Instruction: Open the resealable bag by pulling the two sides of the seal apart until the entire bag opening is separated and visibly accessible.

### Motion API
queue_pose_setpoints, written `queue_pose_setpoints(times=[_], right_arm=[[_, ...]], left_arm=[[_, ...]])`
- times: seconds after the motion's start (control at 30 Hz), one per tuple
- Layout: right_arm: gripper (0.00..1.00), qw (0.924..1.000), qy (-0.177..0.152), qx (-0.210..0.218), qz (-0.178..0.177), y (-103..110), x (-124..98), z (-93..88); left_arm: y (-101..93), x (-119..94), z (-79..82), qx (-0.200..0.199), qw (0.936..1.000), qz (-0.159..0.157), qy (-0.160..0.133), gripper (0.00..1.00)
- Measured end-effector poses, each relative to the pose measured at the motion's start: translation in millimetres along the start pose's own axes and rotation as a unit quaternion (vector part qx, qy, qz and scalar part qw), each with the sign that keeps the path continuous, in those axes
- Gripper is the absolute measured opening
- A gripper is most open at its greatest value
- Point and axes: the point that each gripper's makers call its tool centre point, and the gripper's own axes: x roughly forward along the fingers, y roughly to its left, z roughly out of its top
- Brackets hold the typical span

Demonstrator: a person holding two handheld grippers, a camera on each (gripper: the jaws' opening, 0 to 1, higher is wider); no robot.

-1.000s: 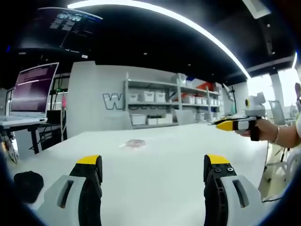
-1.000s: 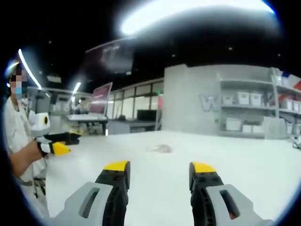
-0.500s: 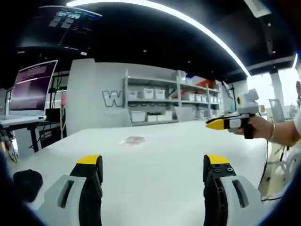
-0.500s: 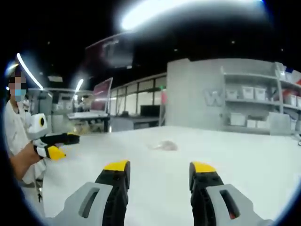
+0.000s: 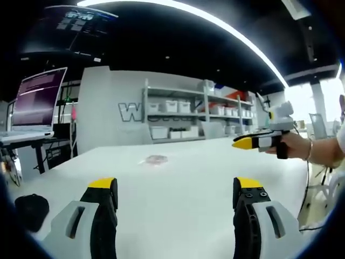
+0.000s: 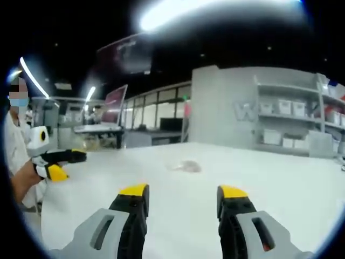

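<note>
While both grippers hang apart over the table, nothing is gripped yet; notes below.

Bag: resealable bag (image 5: pixel 155 160) lies flat on the white table (image 5: pixel 178 199), out toward the middle, closer to the far edge than to the near one. Small, clear w/ pinkish tint; seal side can't be made out at this range. Also seen in right gripper view (image 6: pixel 186 167), again well ahead of the jaws.

L gripper: left gripper (image 5: pixel 175 197) jaws wide, nothing between them. Held low over the near part of the table, pointing roughly at the bag, prob. lined up for an approach. Seen from the other side (image 6: pixel 58 164) near the table's left edge, in the person's hand; its gap can't be read from there.

R gripper: right gripper (image 6: pixel 182 199) jaws wide too, empty, aimed across the table w/ the bag a bit left of centre. In left gripper view (image 5: pixel 253 142) it sits off by the right edge, held level in a hand.

Why so: two grippers flank the bag from opposite sides, which suits taking one seal lip each and pulling apart.

Stage: approach only; seal untouched, bag looks shut, though too small to be sure.

Risk: thin film flat on table, lips may be hard to pinch separately.

Other: dark object (image 5: pixel 31 211) at near-left corner; shelves (image 5: pixel 188 116) w/ bins beyond the far edge.
</note>
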Motion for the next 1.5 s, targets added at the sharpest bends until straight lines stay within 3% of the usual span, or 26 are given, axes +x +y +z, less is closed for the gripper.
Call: queue_pose_setpoints(times=[0.53,0.93,1.5], right_arm=[[0.5,0.9991,0.03,-0.027,0.015,9.2,27.8,-2.1],[0.49,0.9981,0.052,-0.03,0.011,2.2,47.8,-13.0],[0.49,0.9977,0.056,-0.039,0.007,-6.2,69.0,-8.8]], left_arm=[[-3.7,6.8,-3.3,-0.001,1.0,-0.007,0.003,0.87],[-2.0,7.2,-5.5,-0.004,0.9999,-0.009,0.005,0.87],[-1.3,8.5,-4.4,0.0,0.9999,-0.007,0.008,0.86]])
